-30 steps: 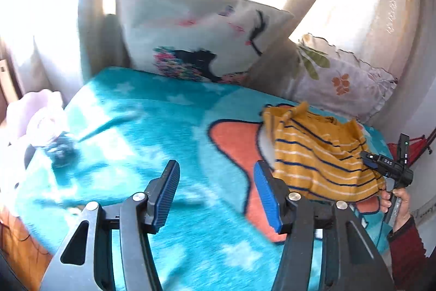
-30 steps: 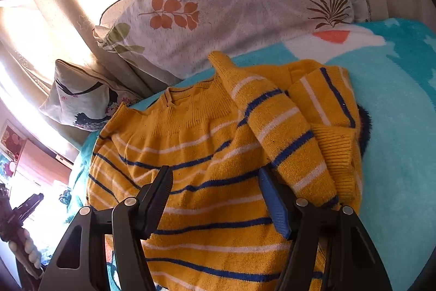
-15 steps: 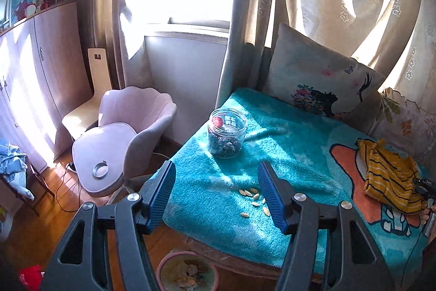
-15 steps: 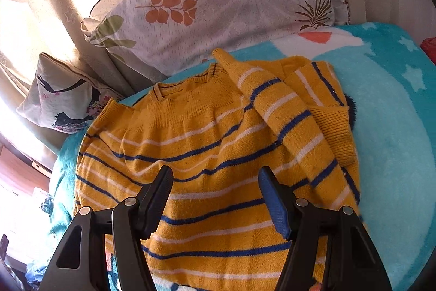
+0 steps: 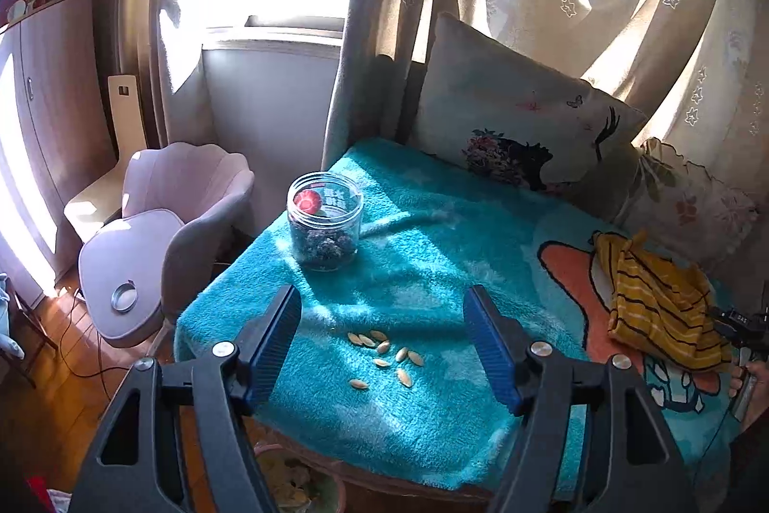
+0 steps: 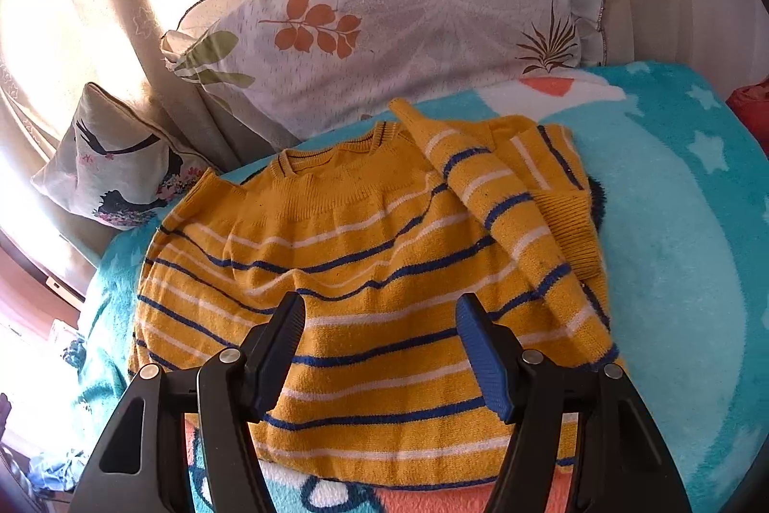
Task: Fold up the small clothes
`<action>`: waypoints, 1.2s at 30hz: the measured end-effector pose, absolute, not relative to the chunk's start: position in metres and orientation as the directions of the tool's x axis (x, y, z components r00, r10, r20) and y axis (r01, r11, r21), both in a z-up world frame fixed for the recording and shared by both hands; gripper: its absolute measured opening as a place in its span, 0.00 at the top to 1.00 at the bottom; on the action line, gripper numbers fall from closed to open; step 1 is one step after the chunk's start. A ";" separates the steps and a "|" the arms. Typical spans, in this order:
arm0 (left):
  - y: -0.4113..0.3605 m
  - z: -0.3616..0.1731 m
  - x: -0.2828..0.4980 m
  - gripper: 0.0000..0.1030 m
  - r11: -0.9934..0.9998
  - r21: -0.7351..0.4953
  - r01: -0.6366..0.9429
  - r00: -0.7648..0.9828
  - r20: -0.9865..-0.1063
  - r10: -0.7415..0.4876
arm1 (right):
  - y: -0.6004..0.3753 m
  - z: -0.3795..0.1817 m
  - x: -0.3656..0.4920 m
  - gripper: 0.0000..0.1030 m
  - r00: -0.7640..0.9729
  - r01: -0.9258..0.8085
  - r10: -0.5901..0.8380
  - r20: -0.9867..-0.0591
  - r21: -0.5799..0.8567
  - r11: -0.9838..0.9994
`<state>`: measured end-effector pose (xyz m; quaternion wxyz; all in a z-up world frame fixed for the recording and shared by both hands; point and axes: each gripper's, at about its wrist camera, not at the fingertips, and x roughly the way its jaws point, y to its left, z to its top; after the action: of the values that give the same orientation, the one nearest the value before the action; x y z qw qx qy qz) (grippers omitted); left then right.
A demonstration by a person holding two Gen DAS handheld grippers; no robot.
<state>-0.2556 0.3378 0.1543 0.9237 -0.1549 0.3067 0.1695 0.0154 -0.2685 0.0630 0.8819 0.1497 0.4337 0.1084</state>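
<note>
A small yellow sweater (image 6: 365,253) with blue and white stripes lies on the teal blanket (image 6: 673,224), one sleeve folded across its right side. My right gripper (image 6: 379,349) is open and empty, just above the sweater's lower part. My left gripper (image 5: 382,340) is open and empty, held well back over the blanket's left end, far from the sweater (image 5: 658,306) at the right. The right gripper's tool (image 5: 742,320) shows at that view's right edge.
A glass jar (image 5: 324,227) stands on the blanket (image 5: 432,253) with several loose seeds (image 5: 384,352) in front of it. Two pillows (image 5: 519,128) (image 6: 408,13) lean on the curtained back. A pink chair (image 5: 158,224) and wooden floor lie left of the bed.
My left gripper has pulled far back and up from the blanket, so the jar, chair and floor came into view. My right gripper backed off slightly from the sweater. Both stayed open.
</note>
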 end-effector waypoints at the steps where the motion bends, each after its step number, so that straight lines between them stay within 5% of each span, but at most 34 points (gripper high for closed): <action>1: 0.329 0.151 -0.247 0.31 0.903 -0.196 -0.383 0.760 -0.622 0.188 | -0.272 0.062 0.015 0.32 0.600 -0.058 0.324 -0.731 0.365 0.929; 9: 0.239 0.114 -0.167 0.31 0.943 -0.285 -0.169 0.732 -0.677 -0.074 | -0.315 0.050 -0.006 0.32 0.625 0.000 0.270 -0.732 0.346 0.938; 17: 0.142 0.097 -0.105 0.31 0.959 -0.280 -0.041 0.671 -0.719 -0.181 | -0.325 0.053 -0.006 0.32 0.670 -0.029 0.208 -0.712 0.255 0.967; 24: 0.088 0.103 -0.072 0.31 0.972 -0.234 -0.001 0.666 -0.725 -0.174 | -0.297 0.077 0.016 0.36 0.718 -0.153 0.260 -0.646 0.217 0.964; 29: 0.075 0.098 -0.056 0.31 0.979 -0.204 -0.020 0.663 -0.735 -0.139 | -0.264 0.057 0.059 0.38 0.579 -0.328 0.414 -0.702 0.265 0.907; 36: 0.093 0.082 -0.045 0.31 0.966 -0.244 -0.091 0.640 -0.757 -0.131 | -0.312 0.039 0.142 0.43 0.616 -0.033 0.192 -0.764 0.219 0.975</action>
<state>-0.0446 0.0932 0.0818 0.8961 -0.1307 0.4240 -0.0110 0.1419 -0.3121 0.0394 0.8943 0.0919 0.4334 0.0630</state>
